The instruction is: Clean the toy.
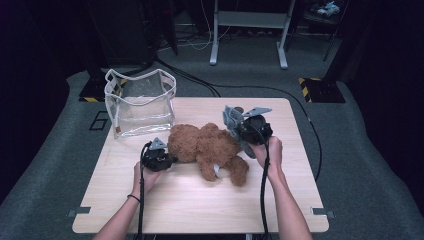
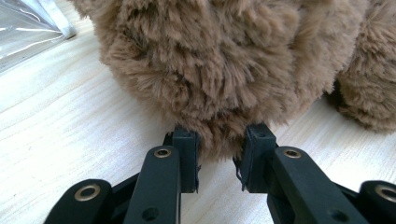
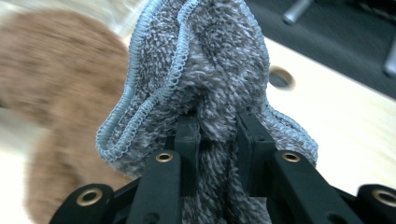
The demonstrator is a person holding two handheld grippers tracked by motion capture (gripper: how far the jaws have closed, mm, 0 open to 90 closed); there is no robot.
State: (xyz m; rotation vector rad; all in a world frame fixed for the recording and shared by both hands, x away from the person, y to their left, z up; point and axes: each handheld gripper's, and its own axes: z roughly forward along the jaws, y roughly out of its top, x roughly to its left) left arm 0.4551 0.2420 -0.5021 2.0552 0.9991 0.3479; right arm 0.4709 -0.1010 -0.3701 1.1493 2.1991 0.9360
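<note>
A brown plush teddy bear (image 1: 207, 147) lies on its side in the middle of the pale wooden table (image 1: 200, 200). My left gripper (image 1: 170, 159) meets the bear's left end. In the left gripper view the left gripper (image 2: 219, 156) pinches a tuft of the bear's fur (image 2: 210, 70) between its pads. My right gripper (image 1: 241, 125) is raised above the bear's right side with a grey terry cloth (image 1: 230, 118) in it. Seen from the right gripper view, the right gripper (image 3: 218, 135) is shut on the cloth (image 3: 205, 60), which bunches up beyond the jaws and has a light blue stitched edge.
A clear plastic bag (image 1: 140, 102) with white trim stands open at the table's back left corner. A small round hole (image 3: 280, 77) sits in the tabletop near the far edge. Cables and a grey metal frame (image 1: 248, 30) are on the floor behind the table.
</note>
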